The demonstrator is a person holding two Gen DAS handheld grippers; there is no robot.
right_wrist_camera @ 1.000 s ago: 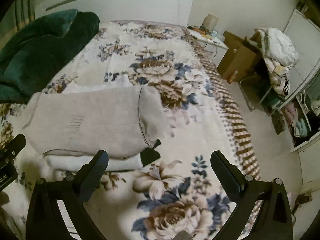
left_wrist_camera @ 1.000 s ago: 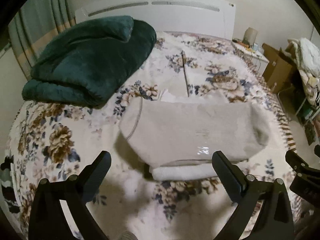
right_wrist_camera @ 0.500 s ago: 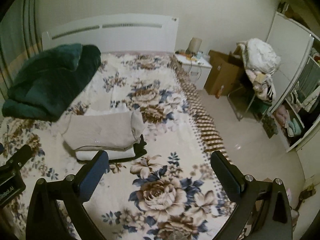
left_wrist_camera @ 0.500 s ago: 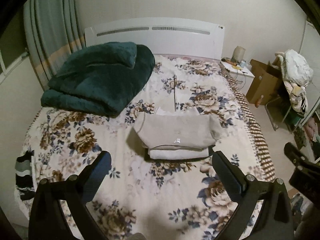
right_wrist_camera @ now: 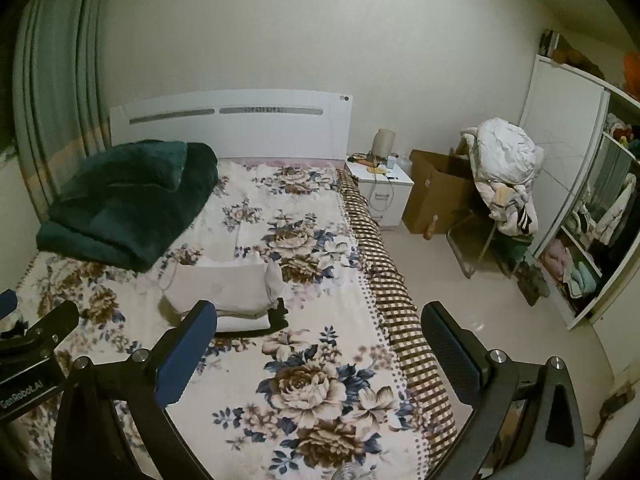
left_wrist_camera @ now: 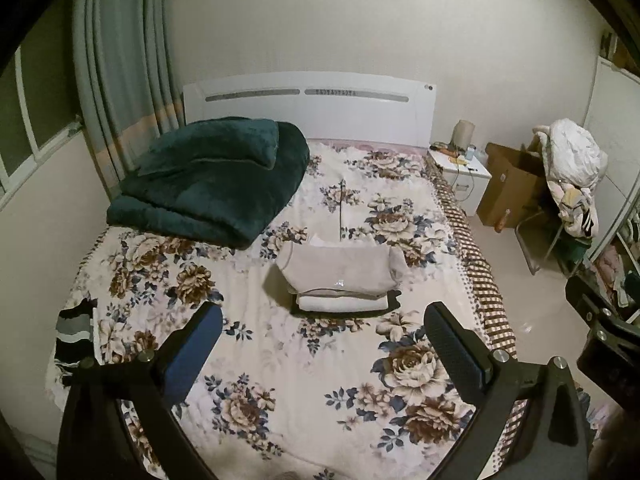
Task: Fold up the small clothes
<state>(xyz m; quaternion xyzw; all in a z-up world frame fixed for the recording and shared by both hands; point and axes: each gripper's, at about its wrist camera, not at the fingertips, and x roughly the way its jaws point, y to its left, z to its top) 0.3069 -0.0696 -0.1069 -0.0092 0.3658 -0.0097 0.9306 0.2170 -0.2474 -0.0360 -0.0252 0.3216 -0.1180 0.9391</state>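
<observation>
A folded beige garment [left_wrist_camera: 340, 270] lies on top of a small stack with a white folded piece [left_wrist_camera: 344, 303] and a black piece [left_wrist_camera: 394, 304] under it, in the middle of the floral bed [left_wrist_camera: 280, 360]. The stack also shows in the right wrist view [right_wrist_camera: 224, 288]. My left gripper [left_wrist_camera: 322, 344] is open and empty, well back from the stack. My right gripper [right_wrist_camera: 318, 340] is open and empty, back and to the right of the stack.
A dark green folded blanket [left_wrist_camera: 212, 184] lies at the bed's far left. A striped dark garment [left_wrist_camera: 74, 332] hangs at the left edge. A nightstand [right_wrist_camera: 380, 188], cardboard box [right_wrist_camera: 436, 196], chair with laundry [right_wrist_camera: 504, 168] and open wardrobe [right_wrist_camera: 592, 240] stand right of the bed.
Both grippers have pulled far back and up from the folded stack, which now looks small in the middle of the bed. The stack has stayed in place.
</observation>
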